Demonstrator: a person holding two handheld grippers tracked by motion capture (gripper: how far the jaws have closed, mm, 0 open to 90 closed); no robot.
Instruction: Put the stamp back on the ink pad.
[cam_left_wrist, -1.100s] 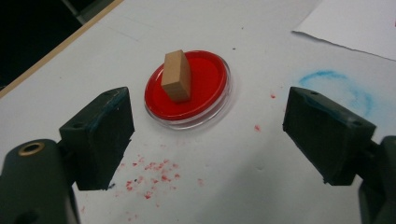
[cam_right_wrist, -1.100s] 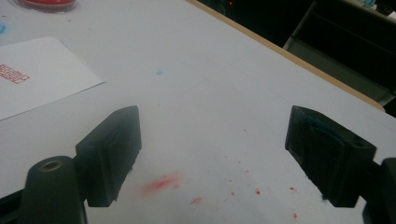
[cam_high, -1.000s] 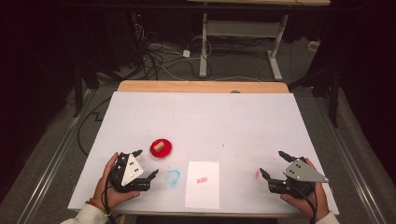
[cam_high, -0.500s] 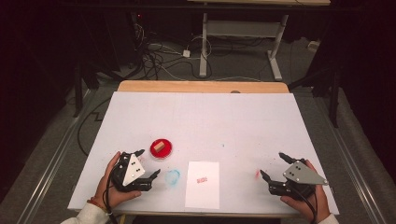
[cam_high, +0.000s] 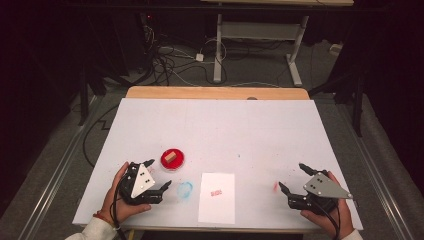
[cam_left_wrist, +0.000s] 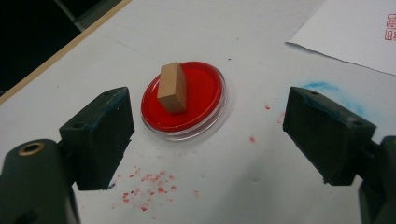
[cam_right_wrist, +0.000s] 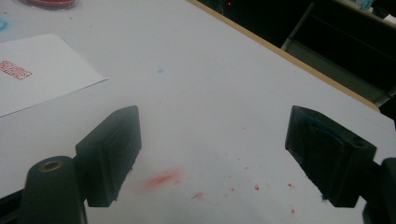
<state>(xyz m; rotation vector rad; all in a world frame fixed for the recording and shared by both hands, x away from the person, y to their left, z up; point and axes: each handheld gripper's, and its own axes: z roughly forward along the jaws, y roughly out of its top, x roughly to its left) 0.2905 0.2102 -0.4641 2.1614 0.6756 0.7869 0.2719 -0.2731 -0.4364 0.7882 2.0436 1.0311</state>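
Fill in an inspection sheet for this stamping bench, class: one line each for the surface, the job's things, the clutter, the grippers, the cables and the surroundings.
Surface: white table with red specks and a blue smudge near the front edge.
Job's things: wooden stamp block standing in the red ink dish; white paper lying flat, bearing a red stamp mark.
Clutter: nothing seen.
Grippers: left gripper open, jaws apart in front of the dish, touching nothing; right gripper open over a red smear.
Cables: loose cables on the floor beyond the table.
Surroundings: dark room, legs of a white desk frame behind.
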